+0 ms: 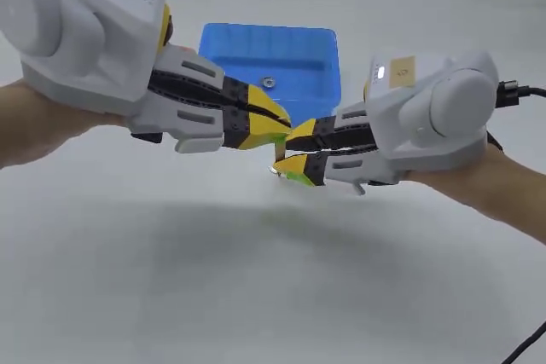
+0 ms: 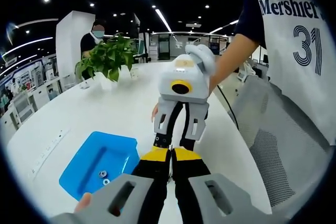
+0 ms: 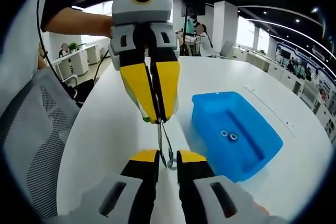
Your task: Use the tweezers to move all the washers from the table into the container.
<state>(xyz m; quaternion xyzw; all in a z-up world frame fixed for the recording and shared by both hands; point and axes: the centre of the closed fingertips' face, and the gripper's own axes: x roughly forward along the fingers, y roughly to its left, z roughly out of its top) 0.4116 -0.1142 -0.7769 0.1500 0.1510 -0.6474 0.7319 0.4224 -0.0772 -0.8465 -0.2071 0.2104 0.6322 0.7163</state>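
Left gripper: the left gripper (image 3: pixel 156 116) has its yellow-tipped jaws closed on one end of the thin metal tweezers (image 3: pixel 164 142).
Right gripper: the right gripper (image 3: pixel 168 157) meets it tip to tip. Its jaws are narrow on either side of the tweezers' two legs, but I cannot tell whether the pads actually press them.
Tweezers' free end: a small ring shape sits there, between the right jaws. It may be a washer but is too small to be sure.
Washers: two small round metal washers (image 3: pixel 224 133) lie on the floor of the shallow blue plastic container (image 3: pixel 206 129).
Container: it stands just beside the grippers on the white table (image 3: pixel 110 129).
Handling: the washers are probably light, hard, flat and slippery. They are best pinched across the rim or through the hole, with a gentle, steady squeeze partway along the springy legs.
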